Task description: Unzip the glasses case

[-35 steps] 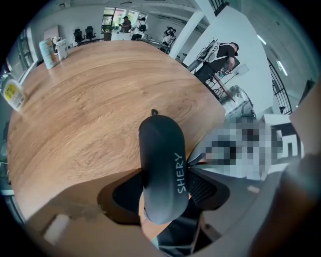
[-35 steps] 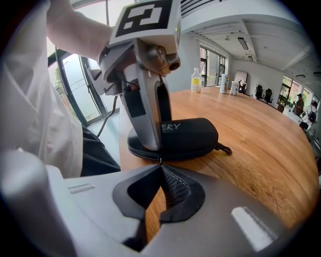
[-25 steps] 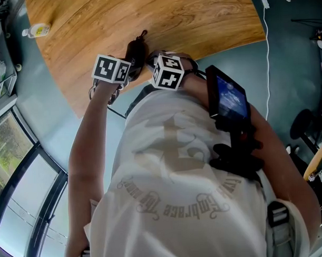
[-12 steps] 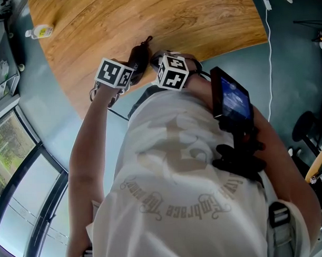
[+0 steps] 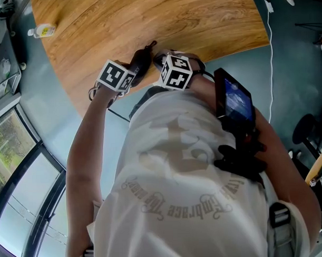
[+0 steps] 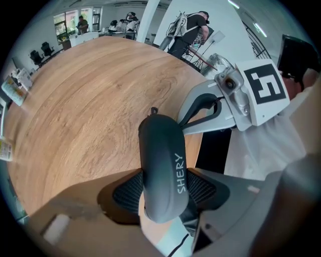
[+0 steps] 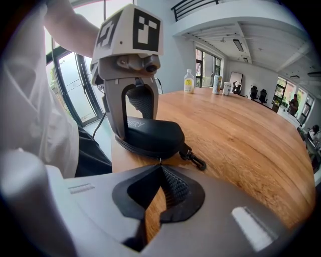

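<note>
- Case (image 6: 160,150): looks closed, contents unseen. It lies on the table (image 7: 241,130) at the near edge, just beside the person's shirt.
- Left gripper (image 6: 163,193): pads clamped on the case's two long sides.
- Right gripper (image 7: 160,165): jaws clenched tip to tip at the case's zip seam; a pinched pull cannot be confirmed.
- Broad wood runs beyond the case; a bottle (image 5: 43,31) stands well apart.
- Only the right gripper view shows the clasp (image 7: 194,159) at the case's end; the head view shows just the case's tip between the grippers' cubes.
</note>
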The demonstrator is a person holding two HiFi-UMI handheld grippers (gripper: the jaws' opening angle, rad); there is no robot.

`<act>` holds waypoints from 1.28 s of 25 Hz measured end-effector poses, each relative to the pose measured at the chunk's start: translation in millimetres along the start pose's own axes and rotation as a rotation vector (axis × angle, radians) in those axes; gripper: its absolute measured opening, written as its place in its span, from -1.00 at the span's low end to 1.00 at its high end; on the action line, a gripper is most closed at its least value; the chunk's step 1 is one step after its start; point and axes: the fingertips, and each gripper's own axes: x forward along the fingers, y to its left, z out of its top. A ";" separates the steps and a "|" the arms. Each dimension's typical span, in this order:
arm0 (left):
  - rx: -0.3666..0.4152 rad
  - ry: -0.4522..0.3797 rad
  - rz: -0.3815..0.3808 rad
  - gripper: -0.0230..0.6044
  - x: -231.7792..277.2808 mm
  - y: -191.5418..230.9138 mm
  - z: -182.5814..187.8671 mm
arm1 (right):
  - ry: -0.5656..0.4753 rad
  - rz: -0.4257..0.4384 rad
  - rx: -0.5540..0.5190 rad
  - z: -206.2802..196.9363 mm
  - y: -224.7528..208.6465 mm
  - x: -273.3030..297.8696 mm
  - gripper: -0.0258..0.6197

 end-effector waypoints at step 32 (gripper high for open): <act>0.436 0.210 0.073 0.01 12.1 -3.7 -16.3 | 0.093 0.027 -0.306 4.5 -26.0 -1.9 -0.90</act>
